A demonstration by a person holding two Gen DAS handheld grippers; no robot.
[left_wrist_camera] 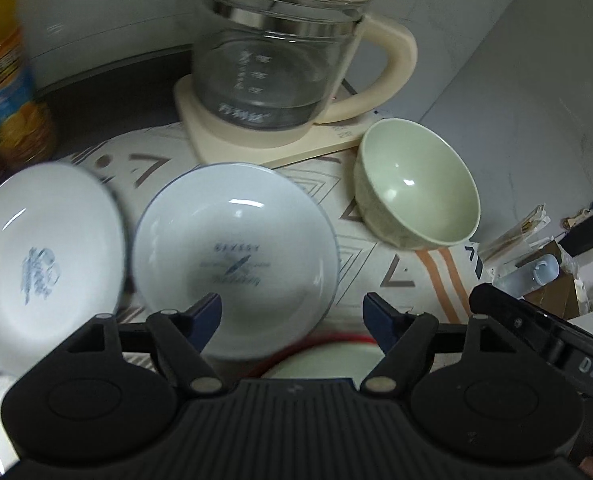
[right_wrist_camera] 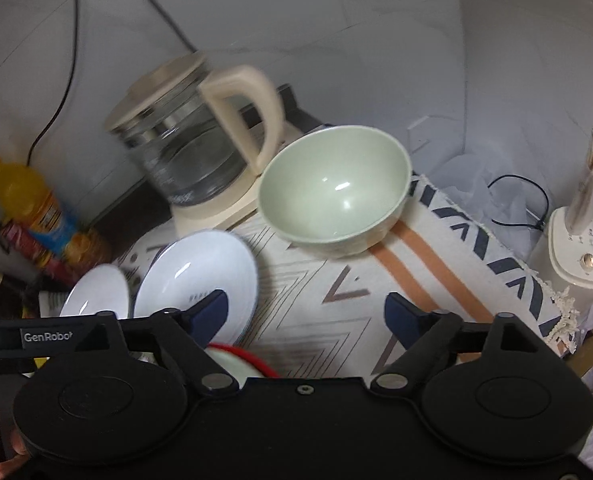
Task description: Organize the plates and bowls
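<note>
Bowls (left_wrist_camera: 416, 184) and plates (left_wrist_camera: 236, 260) sit on patterned cloth (left_wrist_camera: 316, 188).

The right claw (right_wrist_camera: 306, 312) hangs with its blue fingers (right_wrist_camera: 402, 320) spread wide and nothing between them, above a patterned cloth (right_wrist_camera: 320, 320) on the worktop. A pale green bowl (right_wrist_camera: 334, 192) sits ahead, just beside a glass kettle (right_wrist_camera: 188, 148). Two white plates (right_wrist_camera: 200, 276) lie side by side at left, a red-rimmed dish (right_wrist_camera: 236, 358) nearer
</note>
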